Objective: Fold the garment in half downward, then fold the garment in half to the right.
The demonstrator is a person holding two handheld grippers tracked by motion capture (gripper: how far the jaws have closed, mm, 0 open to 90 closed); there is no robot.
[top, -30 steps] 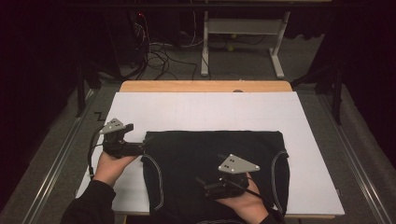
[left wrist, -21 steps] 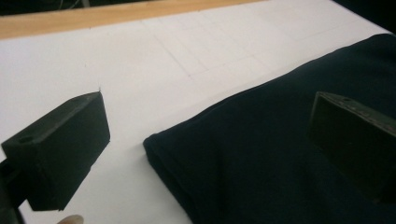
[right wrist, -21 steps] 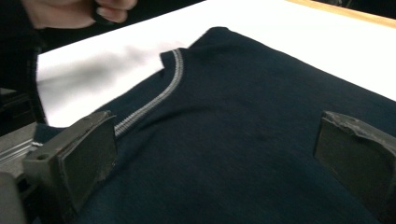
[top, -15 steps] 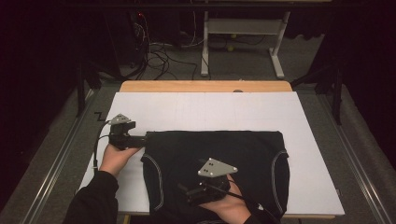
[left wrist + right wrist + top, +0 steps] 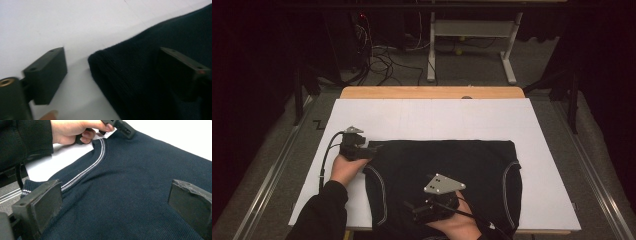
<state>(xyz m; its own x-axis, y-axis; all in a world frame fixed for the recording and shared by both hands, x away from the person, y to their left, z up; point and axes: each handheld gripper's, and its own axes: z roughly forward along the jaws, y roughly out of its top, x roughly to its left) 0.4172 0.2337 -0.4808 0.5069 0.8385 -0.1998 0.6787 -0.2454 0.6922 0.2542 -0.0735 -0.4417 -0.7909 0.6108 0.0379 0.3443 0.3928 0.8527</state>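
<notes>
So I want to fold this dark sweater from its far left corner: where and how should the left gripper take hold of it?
Grip the ribbed corner edge of the sweater, coming in low from the left over the white sheet. That rounded edge lies flat between the left gripper's open jaws, which have just been closing, one over the sheet, one over the cloth.

My right gripper (image 5: pixel 422 210) covered part of the dark garment (image 5: pixel 452 165), whose near hem ran off the high view's bottom edge. In the left gripper view, blur softened the jaws and knit.
</notes>
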